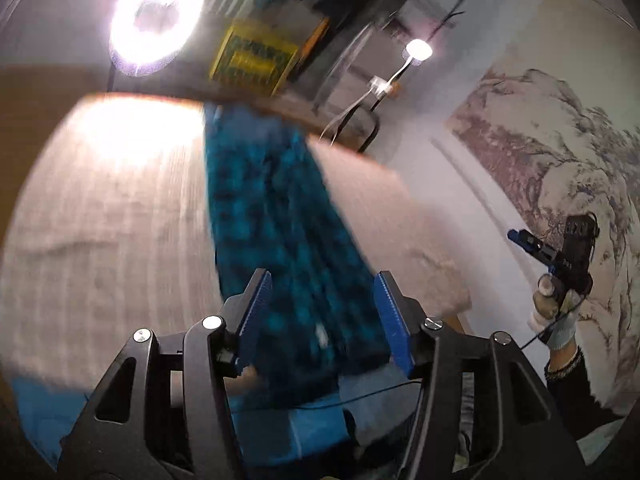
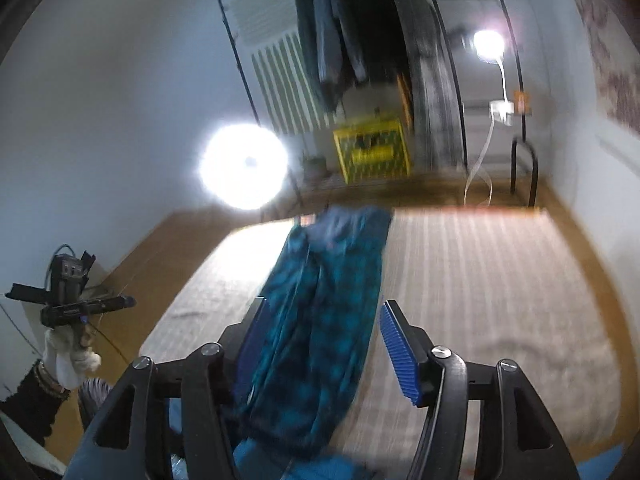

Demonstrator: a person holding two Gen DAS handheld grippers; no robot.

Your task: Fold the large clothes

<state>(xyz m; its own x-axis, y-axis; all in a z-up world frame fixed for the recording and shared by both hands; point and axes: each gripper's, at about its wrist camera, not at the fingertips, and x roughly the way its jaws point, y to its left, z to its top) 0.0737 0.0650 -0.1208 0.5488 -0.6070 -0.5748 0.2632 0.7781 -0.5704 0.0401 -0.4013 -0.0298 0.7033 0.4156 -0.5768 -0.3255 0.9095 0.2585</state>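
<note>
Beige ribbed bed cover (image 2: 480,300) fills the lower and middle part of both views; it is the flat work surface, and wood floor shows around it. On it lies the teal and dark patterned garment (image 2: 320,320), a long narrow strip that runs from the upper centre of the frame down to the bottom centre, where it passes under the camera. It seems already folded lengthwise, so I judge that a crosswise fold is what remains.

Behind, at the top of the right wrist view, dark clothes hang on a rack (image 2: 352,20), and a yellow crate (image 2: 372,152) stands below them. A round lamp (image 2: 244,166) shines at centre left, likely to light the work.

The right gripper (image 2: 320,344) hangs above the near part of the garment with its blue pads well apart, nothing between them; the cloth is only seen behind the gap. The left gripper (image 1: 320,320) stands half wide in the same way, holding nothing. Each gripper also shows small at the edge of the other's view, held in a gloved hand (image 1: 554,312), raised clear of the bed.
</note>
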